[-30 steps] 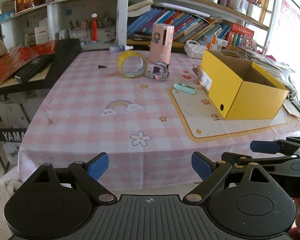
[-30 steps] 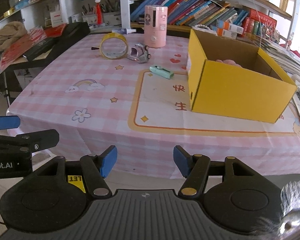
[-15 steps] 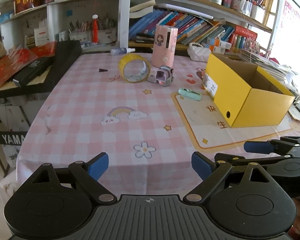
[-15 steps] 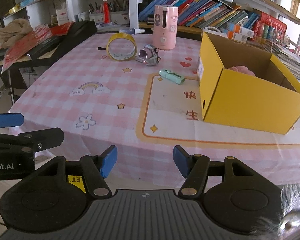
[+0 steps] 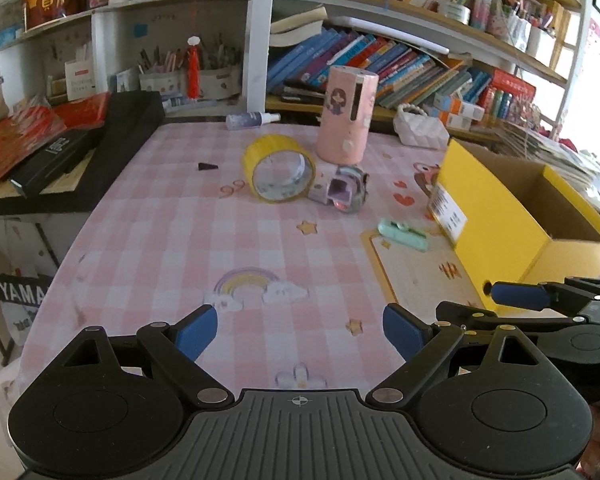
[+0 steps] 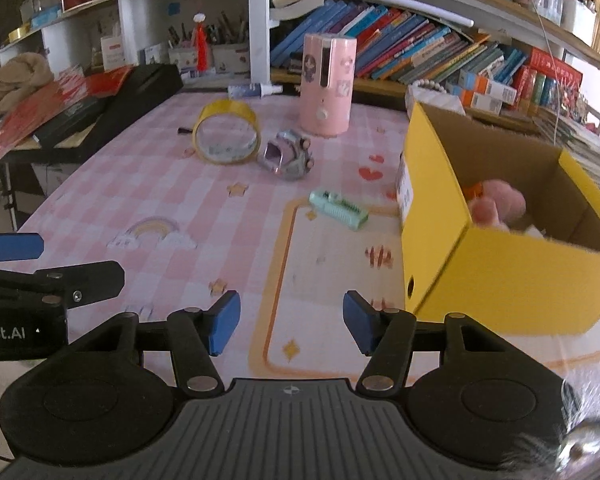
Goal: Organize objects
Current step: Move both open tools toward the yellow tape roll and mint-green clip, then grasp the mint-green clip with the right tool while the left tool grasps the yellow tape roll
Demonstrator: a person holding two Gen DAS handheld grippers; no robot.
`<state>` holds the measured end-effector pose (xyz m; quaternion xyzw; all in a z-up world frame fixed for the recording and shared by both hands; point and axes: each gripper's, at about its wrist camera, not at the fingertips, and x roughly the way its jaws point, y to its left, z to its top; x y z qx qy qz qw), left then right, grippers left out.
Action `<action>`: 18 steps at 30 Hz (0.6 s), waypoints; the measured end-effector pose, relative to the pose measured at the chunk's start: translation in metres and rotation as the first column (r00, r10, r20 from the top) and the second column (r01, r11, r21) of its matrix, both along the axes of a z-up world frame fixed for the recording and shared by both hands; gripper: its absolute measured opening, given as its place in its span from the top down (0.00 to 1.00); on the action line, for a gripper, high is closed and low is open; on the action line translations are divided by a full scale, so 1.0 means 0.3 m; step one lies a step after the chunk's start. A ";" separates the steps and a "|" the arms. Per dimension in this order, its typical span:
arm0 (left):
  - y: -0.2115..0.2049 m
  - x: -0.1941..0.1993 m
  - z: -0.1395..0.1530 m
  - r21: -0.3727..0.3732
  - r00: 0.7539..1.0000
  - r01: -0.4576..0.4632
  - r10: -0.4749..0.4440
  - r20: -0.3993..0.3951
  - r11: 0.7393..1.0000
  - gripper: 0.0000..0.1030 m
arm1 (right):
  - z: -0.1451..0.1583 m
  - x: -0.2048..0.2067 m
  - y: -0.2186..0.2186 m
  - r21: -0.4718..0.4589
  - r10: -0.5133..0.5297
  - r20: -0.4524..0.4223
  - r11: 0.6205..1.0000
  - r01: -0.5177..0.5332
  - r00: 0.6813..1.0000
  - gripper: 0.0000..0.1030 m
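Left gripper: spread wide, empty, touching nothing; poised over near part of tablecloth, above rainbow print.
Right gripper: spread wide, empty, touching nothing; poised over near edge of orange-bordered mat print, just beside box.

Items loose on cloth:
- Tape roll, yellow, on edge, far centre; touching or just beside toy.
- Toy, small, grey-purple, right of tape.
- Pink canister, upright, behind tape and toy.
- Mint clip, flat, just left of box; nearest loose item to right gripper.
- Spray bottle, lying at far edge.
- Small black wedge, left of tape.

Container: box, yellow, open top, right side of table; something pink already inside.

Step in hand, by judgement: approach for first pick, most likely mint clip or tape.

Handling notes: keep jaws spread until straddling target. For clip, come down low and flat, close across narrow width, clear of box wall. For tape, pinch through rim, not around full roll; expect rolling and nudging of toy. Lift clear over box wall before release.
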<state>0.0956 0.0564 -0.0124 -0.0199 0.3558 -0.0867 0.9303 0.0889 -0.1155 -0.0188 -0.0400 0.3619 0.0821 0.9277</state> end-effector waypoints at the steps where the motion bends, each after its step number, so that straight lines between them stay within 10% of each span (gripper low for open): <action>1: -0.001 0.019 0.000 0.000 1.000 -0.002 0.002 0.000 1.000 0.11 | -0.001 0.019 0.000 -0.001 0.000 0.002 1.000 0.000 1.000 0.47; 18: 0.009 0.312 -0.002 0.014 0.996 -0.090 0.090 0.012 0.996 0.11 | -0.061 0.384 0.015 -0.024 -0.047 0.006 0.999 0.047 0.999 0.52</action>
